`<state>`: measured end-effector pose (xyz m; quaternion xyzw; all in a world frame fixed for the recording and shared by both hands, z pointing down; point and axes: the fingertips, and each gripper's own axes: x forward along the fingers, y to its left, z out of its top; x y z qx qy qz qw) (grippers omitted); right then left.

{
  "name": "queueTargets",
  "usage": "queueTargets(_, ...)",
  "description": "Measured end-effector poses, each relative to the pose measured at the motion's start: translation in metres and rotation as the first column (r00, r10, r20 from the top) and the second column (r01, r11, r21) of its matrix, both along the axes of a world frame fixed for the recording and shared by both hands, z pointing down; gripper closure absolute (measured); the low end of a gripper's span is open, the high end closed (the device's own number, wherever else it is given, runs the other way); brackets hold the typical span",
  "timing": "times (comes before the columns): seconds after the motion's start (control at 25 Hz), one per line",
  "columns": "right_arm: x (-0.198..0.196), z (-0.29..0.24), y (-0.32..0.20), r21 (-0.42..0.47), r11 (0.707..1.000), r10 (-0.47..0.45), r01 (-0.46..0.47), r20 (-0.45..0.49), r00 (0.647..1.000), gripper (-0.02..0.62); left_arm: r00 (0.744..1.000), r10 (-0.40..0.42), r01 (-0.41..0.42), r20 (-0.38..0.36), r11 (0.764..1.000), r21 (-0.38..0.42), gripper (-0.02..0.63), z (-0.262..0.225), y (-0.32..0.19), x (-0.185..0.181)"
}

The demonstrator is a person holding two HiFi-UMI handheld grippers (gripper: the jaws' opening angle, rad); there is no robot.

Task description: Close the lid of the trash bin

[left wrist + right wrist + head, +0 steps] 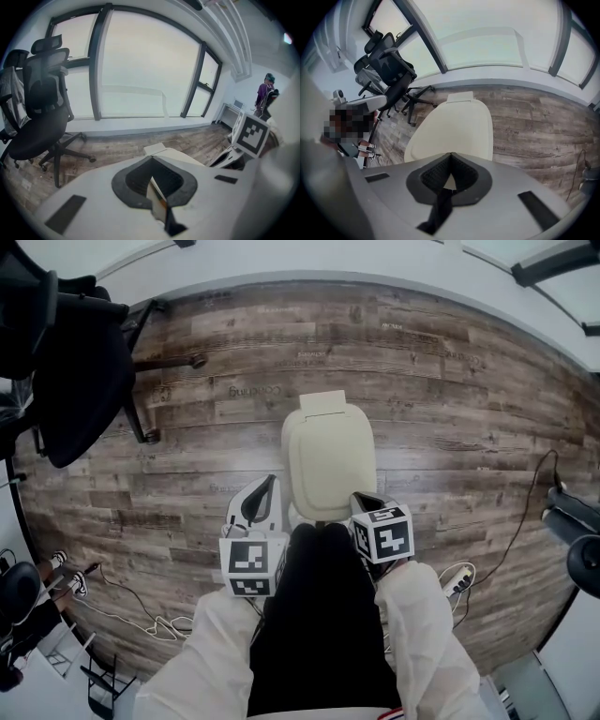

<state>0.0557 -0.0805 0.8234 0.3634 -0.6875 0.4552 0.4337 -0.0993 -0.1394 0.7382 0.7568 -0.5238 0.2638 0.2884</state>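
Observation:
The cream trash bin stands on the wood floor straight ahead of me, its lid lying flat down on the body. A small flap sticks out at its far end. My left gripper hovers at the bin's near left corner, jaws together with nothing between them. My right gripper sits at the near right corner, also shut and empty. In the right gripper view the lid fills the area just beyond the closed tips. In the left gripper view the bin shows past the closed tips.
A black office chair stands at the far left. Cables trail over the floor at the near left, and a power strip with a cord lies at the near right. Dark equipment sits at the right edge. A person stands far off.

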Motion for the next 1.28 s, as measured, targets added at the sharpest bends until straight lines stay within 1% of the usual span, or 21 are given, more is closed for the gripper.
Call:
queueTargets(0.32,0.000,0.030,0.006,-0.016,1.000,-0.004,0.004,-0.017,1.000,0.571,1.000,0.002,-0.002,0.022,1.000,0.012,0.598,0.006,0.004,-0.008)
queueTargets(0.44,0.000,0.040,0.006,-0.036,0.999,-0.009,0.008,-0.020,1.000,0.572,1.000,0.010,-0.011,0.029,1.000,0.023,0.598,0.004,0.004,-0.010)
queueTargets(0.64,-0.001,0.052,0.006,-0.064,0.998,-0.026,0.024,-0.034,0.999,0.572,0.999,-0.002,0.001,0.034,1.000,0.026,0.598,0.004,0.003,-0.017)
queueTargets(0.92,-0.003,0.062,0.003,-0.037,0.997,-0.070,0.068,-0.074,0.995,0.572,0.999,-0.008,0.007,0.036,1.000,0.015,0.598,0.010,0.010,-0.020)
queueTargets(1.28,-0.004,0.071,0.001,-0.053,0.995,-0.093,0.089,-0.087,0.992,0.571,1.000,-0.019,0.019,0.024,1.000,0.002,0.598,0.017,0.010,-0.015)
